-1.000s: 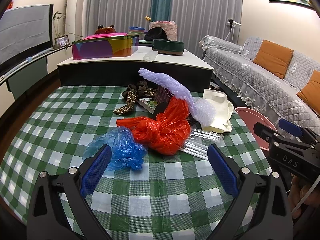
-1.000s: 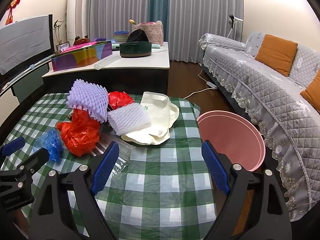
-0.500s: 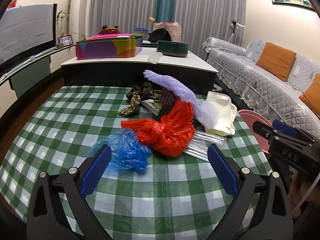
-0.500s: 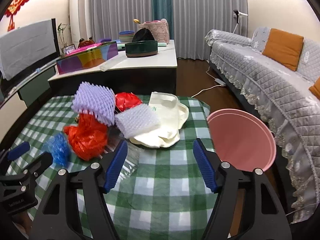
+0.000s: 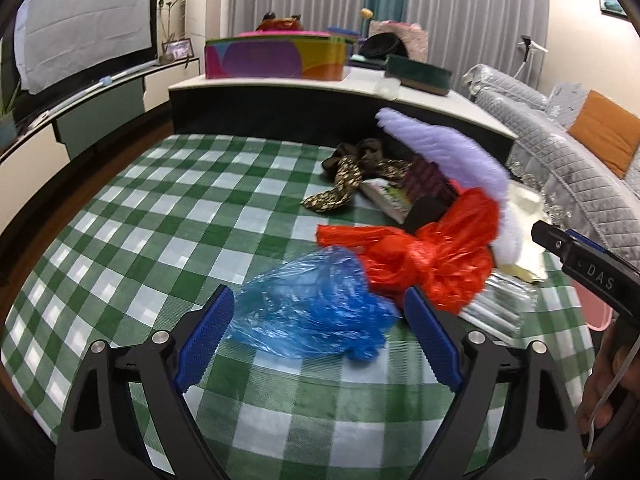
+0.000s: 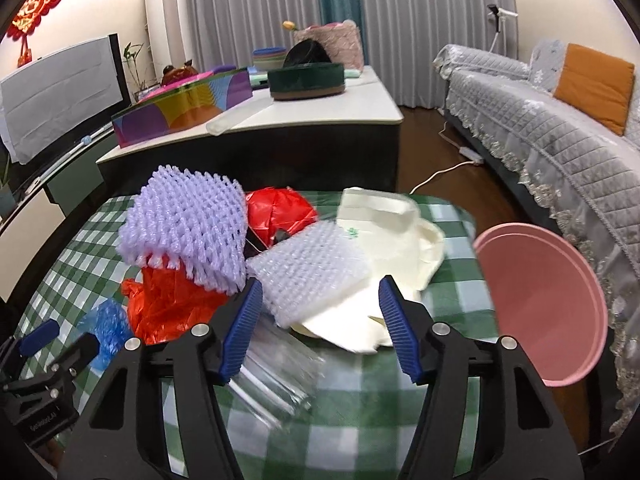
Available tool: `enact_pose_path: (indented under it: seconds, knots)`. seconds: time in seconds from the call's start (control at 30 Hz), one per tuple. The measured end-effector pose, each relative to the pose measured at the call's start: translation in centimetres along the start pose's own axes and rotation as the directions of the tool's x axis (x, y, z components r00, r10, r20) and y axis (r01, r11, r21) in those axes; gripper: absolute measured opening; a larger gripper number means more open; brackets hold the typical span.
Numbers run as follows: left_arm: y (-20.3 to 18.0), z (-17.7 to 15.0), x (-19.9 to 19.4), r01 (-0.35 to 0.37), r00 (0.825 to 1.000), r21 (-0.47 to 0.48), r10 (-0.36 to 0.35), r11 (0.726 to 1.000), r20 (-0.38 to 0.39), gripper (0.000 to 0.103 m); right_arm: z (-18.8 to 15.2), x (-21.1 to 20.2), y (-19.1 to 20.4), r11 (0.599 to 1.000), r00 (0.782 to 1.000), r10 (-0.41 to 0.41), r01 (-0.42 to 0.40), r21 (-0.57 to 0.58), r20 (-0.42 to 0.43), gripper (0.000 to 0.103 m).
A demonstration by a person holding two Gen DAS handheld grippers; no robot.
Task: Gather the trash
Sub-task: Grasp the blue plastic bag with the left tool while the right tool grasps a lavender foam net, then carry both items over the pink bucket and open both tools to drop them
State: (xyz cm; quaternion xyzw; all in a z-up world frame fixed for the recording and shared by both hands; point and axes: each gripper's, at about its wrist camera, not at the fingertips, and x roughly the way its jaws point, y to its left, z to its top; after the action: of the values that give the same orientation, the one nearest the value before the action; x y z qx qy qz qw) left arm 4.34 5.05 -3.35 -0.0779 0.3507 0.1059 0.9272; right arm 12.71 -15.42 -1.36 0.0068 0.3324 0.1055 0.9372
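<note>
- The left hand-held gripper [image 5: 316, 340], low in the frame, has its jaws closing around the blue plastic bag [image 5: 316, 312]; the blue pads have not pressed it yet.
- The right hand-held gripper [image 6: 320, 320] is closing too, with the white foam net [image 6: 312, 272] and cream bag [image 6: 384, 240] between the pads, untouched.
- White letters "DAS" show on the black gripper at the right edge of the left view.
- A red plastic bag [image 5: 436, 256] lies centre right on the checked desk [image 5: 160, 240].
- A pink bin [image 6: 548, 300] stands at the right.
</note>
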Motion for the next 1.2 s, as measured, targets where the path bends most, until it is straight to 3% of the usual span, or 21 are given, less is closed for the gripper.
enact_pose_path:
  seconds: [0.17,0.33,0.43,0.5,0.53,0.6,0.67,0.7,1.2]
  knots:
    - [0.3,0.3,1.4,-0.004,0.999,-0.020,0.003,1.000,-0.037,0.083,0.3,2.7,1.1,1.000,0.999,0.017,-0.018,-0.016,-0.043,0.058]
    - [0.0,0.3,2.9,0.007,0.995,-0.017,-0.009,1.000,-0.097,0.074,-0.1,4.7,1.1,1.000,0.995,0.018,-0.019,-0.007,-0.102,0.045]
    - [-0.1,0.2,3.6,0.017,0.992,-0.019,-0.019,1.000,-0.125,0.060,-0.2,5.0,1.0,0.999,0.993,0.031,-0.032,-0.001,-0.116,0.035]
    - [-0.1,0.1,3.8,0.026,0.990,-0.020,-0.029,0.999,-0.136,0.045,-0.1,5.0,1.0,0.999,0.993,0.034,-0.034,-0.002,-0.115,0.023]
    - [-0.1,0.1,3.8,0.030,0.990,-0.019,-0.033,0.999,-0.139,0.043,-0.1,4.9,1.0,0.999,0.993,0.037,-0.037,0.000,-0.113,0.022]
    - [-0.2,0.2,3.6,0.028,0.990,-0.009,-0.029,1.000,-0.138,0.028,0.0,4.8,0.9,0.999,0.993,0.041,-0.041,0.004,-0.112,0.012]
    - [-0.2,0.3,3.2,0.034,0.991,-0.006,-0.034,0.999,-0.129,0.024,0.0,4.4,0.8,0.999,0.993,0.048,-0.047,0.007,-0.109,0.010]
    - [-0.2,0.3,3.1,0.033,0.991,-0.004,-0.033,0.999,-0.126,0.016,0.1,4.2,0.8,0.999,0.993,0.048,-0.047,0.006,-0.103,0.009]
    - [-1.2,1.5,-2.7,0.093,0.995,0.039,-0.094,0.995,0.025,0.009,1.0,-4.2,-1.1,1.000,0.999,0.004,-0.004,0.002,0.045,0.008]
